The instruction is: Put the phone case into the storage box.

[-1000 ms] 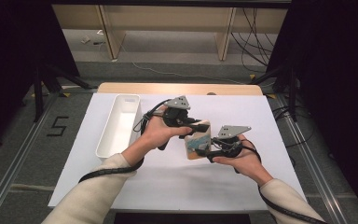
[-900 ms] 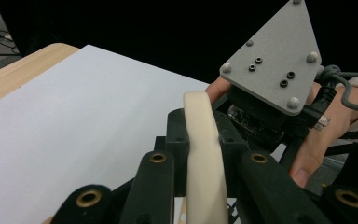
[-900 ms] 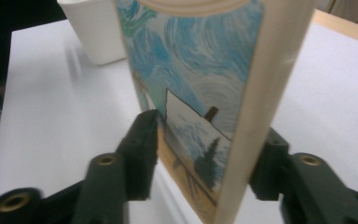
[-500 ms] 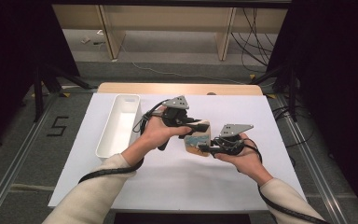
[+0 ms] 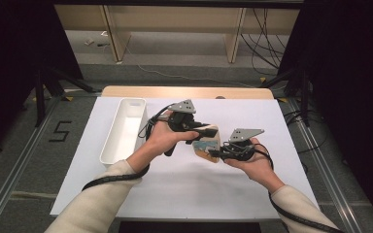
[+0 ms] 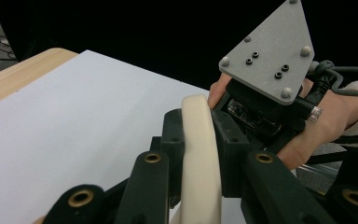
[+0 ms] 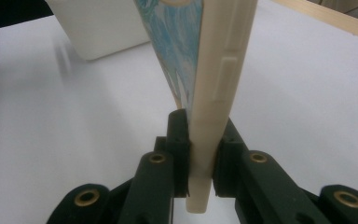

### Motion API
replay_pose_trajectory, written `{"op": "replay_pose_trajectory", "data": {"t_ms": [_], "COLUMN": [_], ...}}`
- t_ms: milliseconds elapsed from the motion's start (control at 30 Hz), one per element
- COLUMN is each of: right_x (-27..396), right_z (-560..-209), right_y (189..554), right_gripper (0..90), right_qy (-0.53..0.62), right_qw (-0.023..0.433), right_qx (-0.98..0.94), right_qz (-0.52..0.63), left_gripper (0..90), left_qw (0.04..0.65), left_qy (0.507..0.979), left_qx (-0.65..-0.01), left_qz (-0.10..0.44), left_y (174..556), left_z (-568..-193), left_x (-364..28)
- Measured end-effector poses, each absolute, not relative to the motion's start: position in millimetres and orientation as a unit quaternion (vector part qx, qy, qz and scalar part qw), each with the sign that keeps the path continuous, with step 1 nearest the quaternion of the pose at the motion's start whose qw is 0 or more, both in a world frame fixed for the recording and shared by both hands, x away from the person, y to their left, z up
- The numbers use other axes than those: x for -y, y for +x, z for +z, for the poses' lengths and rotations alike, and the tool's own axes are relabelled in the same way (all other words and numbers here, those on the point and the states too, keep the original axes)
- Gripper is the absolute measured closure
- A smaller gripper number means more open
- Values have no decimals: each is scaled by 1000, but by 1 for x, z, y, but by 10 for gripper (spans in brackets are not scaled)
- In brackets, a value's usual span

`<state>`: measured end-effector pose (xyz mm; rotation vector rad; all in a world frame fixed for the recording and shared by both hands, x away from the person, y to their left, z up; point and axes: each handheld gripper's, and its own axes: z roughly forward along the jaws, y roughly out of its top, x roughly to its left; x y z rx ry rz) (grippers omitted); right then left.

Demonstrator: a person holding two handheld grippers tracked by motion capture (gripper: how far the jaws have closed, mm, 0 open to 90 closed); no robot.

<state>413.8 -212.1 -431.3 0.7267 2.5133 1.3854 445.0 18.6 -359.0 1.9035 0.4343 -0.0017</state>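
Lower centre of the high view: a phone case [image 5: 208, 144], cream-edged with a blue patterned face, is held above the white sheet [image 5: 184, 184] between both grippers. The right gripper [image 5: 219, 153] is pinched on one edge; in the right gripper view the jaws are seen pressed flat against the case [image 7: 214, 70] from both sides, the button cut-outs on its rim visible. The left gripper [image 5: 209, 130] is clamped on the opposite, upper edge; in the left gripper view its jaws are closed on the rounded cream rim [image 6: 199, 154], with the right hand [image 6: 326, 126] just beyond.

Judged progress: pick-up done, case lifted clear of the sheet and shared by two grips. Placement not yet done.

Farther off, left of centre: a white bin [image 5: 124, 130] lies empty, well apart from the case; likely the destination, though this cannot be confirmed
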Motion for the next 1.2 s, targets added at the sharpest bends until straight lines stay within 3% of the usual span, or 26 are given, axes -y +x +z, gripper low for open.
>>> {"op": "replay_pose_trajectory", "data": {"t_ms": [100, 233, 367, 400, 433, 500, 533, 700, 1200], "right_x": [212, 212, 210, 210, 209, 209, 210, 211, 208], "right_z": [-431, -431, -430, -430, -429, -429, -429, -430, -430], "right_y": [414, 413, 412, 412, 412, 412, 413, 414, 414], "right_gripper": [806, 807, 806, 806, 805, 806, 805, 805, 804], "right_qy": [247, 255, 267, 267, 276, 280, 291, 314, 320], "right_qw": [89, 86, 95, 95, 103, 106, 114, 126, 135], "right_qx": [-845, -842, -838, -838, -835, -833, -831, -821, -814], "right_qz": [467, 467, 466, 466, 465, 465, 461, 460, 465], "left_gripper": [691, 408, 238, 238, 161, 145, 79, 0, 0], "left_qw": [561, 572, 584, 587, 594, 597, 597, 595, 583], "left_qy": [809, 799, 788, 785, 777, 772, 768, 762, 757], "left_qx": [-175, -162, -167, -168, -179, -187, -199, -225, -261], "left_qz": [10, 86, 103, 107, 110, 113, 117, 118, 141], "left_y": [446, 446, 444, 442, 440, 439, 437, 433, 436], "left_z": [-358, -355, -354, -354, -354, -354, -355, -363, -375], "left_x": [-19, -19, -19, -20, -20, -21, -22, -26, -19]}}
